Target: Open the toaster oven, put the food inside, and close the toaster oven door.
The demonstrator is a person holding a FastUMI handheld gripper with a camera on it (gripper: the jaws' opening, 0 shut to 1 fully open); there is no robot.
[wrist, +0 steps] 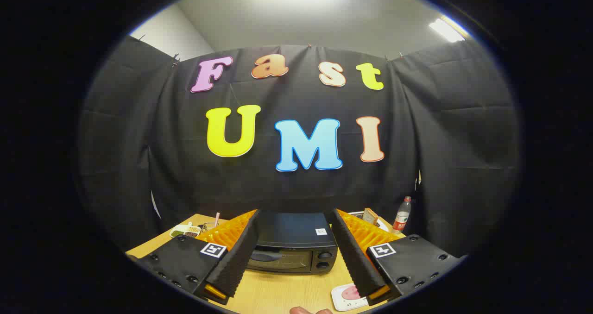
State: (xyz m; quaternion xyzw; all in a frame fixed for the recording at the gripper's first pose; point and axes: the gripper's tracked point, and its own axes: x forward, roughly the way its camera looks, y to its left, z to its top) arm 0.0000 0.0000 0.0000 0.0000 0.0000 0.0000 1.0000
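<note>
A black toaster oven (pixel 293 242) stands on the wooden table (pixel 282 291), straight ahead and beyond my fingers, with its door shut. My gripper (pixel 294 221) is open, held above the table, and nothing lies between its black ribbed fingers (pixel 241 254). A small white plate with pink food (pixel 348 295) rests on the table close to the right finger, partly hidden by it. Part of a hand (pixel 309 310) shows at the table's near edge.
A plastic bottle with a red cap (pixel 402 214) stands at the back right of the table, beside a small box (pixel 370 216). Some small items (pixel 190 230) lie at the back left. Black cloth walls close the booth behind the table.
</note>
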